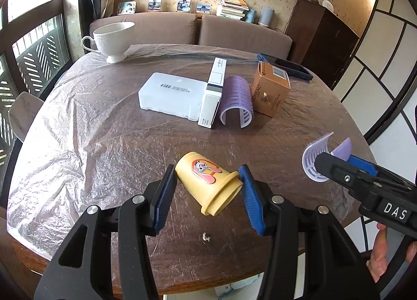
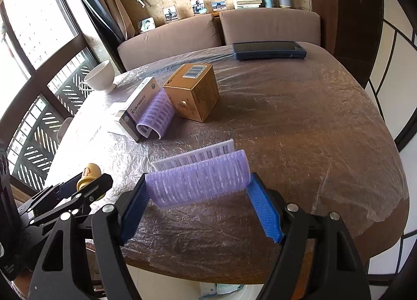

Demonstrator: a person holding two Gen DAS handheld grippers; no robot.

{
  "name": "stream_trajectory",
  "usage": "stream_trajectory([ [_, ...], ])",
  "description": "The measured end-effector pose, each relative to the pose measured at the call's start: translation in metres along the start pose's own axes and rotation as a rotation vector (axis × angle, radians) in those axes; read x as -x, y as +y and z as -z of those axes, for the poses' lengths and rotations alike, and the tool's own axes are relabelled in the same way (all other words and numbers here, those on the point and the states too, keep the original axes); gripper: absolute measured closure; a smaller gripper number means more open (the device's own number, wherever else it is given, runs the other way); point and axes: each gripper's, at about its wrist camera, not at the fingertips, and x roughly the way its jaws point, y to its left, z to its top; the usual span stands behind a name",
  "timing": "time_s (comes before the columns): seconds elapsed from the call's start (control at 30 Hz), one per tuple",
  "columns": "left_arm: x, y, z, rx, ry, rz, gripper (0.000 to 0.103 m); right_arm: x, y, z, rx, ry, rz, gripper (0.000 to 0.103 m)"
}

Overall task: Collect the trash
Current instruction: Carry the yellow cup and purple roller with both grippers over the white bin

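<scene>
left claw: left gripper (image 1: 208, 190) clamps the yellow cup (image 1: 209, 182) by its ends, one blue pad on the base, the other on the rim; the cup lies sideways in the grip, lifted over the near edge of the table (image 1: 104, 143).
right claw, seen from the left wrist: right gripper (image 1: 336, 156) pinches a purple hair roller half (image 1: 316, 159) off the table's right edge; a person's hand (image 1: 385, 253) holds the handle.
crumb: a small white scrap (image 1: 206, 237) lies on the table near its near edge.
middle of table: a clear plastic case (image 1: 172, 95), a white carton (image 1: 213, 94) touching it, a second roller half (image 1: 237, 100) arched open-side down against the carton, and a gold box (image 1: 271, 91) just beside that.
far left corner: white teacup (image 1: 112, 39).
far edge: dark blue tray (image 1: 284, 64).

right claw, own view: right gripper (image 2: 198, 190) grips the purple hair roller half (image 2: 198, 182) by its two ends, held above the near edge of the table (image 2: 312, 130).
left claw, from here: left gripper (image 2: 86, 185) at the lower left with the yellow cup (image 2: 90, 173) between its pads.
left side of table: white carton (image 2: 138, 107), second roller half (image 2: 156, 115) leaning on it, gold box (image 2: 194, 91) alongside, white teacup (image 2: 100, 76) beyond.
far edge, again: dark blue tray (image 2: 268, 50).
</scene>
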Motion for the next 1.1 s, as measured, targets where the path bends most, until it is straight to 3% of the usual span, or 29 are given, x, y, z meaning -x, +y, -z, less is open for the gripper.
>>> stream_trajectory([
  [1.1,0.062,-0.025,0.067,0.009,0.05,0.02,0.052,0.063,-0.008,0.081,0.052,0.077,-0.086,0.029],
])
